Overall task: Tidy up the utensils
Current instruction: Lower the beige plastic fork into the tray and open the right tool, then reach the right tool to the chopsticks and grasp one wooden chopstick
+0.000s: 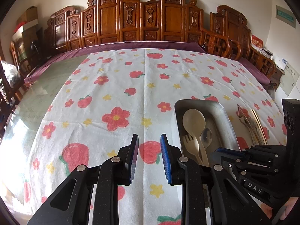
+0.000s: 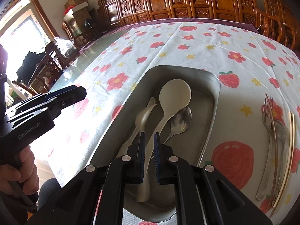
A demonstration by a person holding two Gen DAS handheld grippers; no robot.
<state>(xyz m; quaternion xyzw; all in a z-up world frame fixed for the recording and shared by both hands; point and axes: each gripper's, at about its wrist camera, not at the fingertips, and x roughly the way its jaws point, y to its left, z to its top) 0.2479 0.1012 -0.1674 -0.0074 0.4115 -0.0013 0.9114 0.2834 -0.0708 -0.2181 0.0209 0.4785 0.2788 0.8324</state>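
The left gripper (image 1: pixel 149 156) is held left of the rectangular steel tray (image 2: pixel 215 101), jaws slightly parted and empty. In the tray, a cream plastic fork (image 2: pixel 142 120) is pinched by the right gripper (image 2: pixel 149 156), beside a cream ladle-like spoon (image 2: pixel 175 95) and steel spoon (image 2: pixel 181 120). Right of the tray lie metal forks (image 2: pixel 270 131).

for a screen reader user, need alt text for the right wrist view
The right tongs are shut on the handle of a cream spoon in a metal tray, beside a cream fork and a steel spoon. Steel cutlery lies right of the tray on a flowered cloth.
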